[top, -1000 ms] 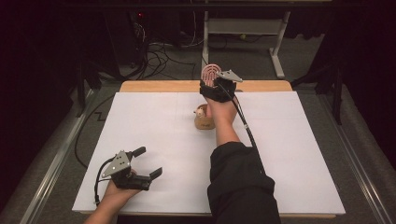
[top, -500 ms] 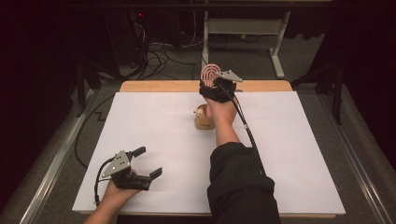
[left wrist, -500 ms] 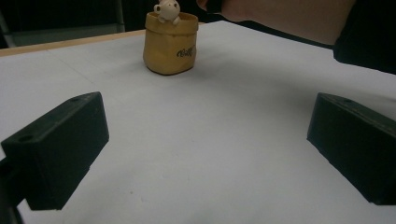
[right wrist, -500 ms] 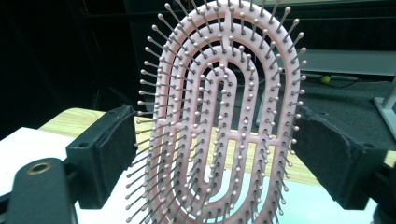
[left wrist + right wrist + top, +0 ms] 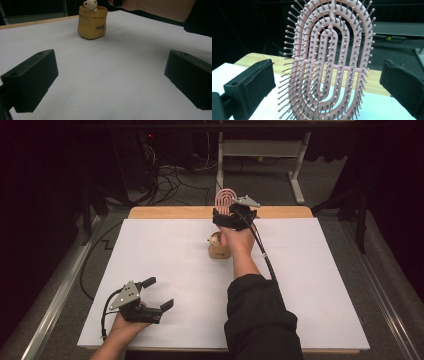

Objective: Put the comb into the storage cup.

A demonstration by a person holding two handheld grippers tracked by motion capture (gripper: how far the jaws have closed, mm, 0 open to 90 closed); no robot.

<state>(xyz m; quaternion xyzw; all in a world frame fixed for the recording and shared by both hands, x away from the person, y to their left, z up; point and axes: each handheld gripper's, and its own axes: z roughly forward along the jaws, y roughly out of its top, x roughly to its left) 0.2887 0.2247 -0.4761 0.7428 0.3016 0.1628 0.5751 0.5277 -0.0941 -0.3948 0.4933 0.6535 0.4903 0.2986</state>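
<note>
A pink oval hairbrush (image 5: 328, 60) stands upright near the table's far edge (image 5: 227, 199), bristles towards the right gripper's camera. My right gripper (image 5: 233, 214) reaches around it. Its jaws have just been opening and now stand wide, one on each side of the brush head, with neither pad touching it (image 5: 324, 87). What holds the brush up is hidden behind the hand. A yellow pot (image 5: 218, 251) with a small white figure on its rim (image 5: 90, 5) sits just left of the right wrist. My left gripper (image 5: 158, 293) rests open and empty at the near left, facing the pot (image 5: 92, 23).
A white sheet (image 5: 165, 250) covers the table, and a strip of bare wood (image 5: 170, 212) shows along the far edge. Beyond it lie floor cables (image 5: 165, 180) and a metal desk frame (image 5: 300, 175). The right forearm and dark sleeve (image 5: 257, 320) cross the middle.
</note>
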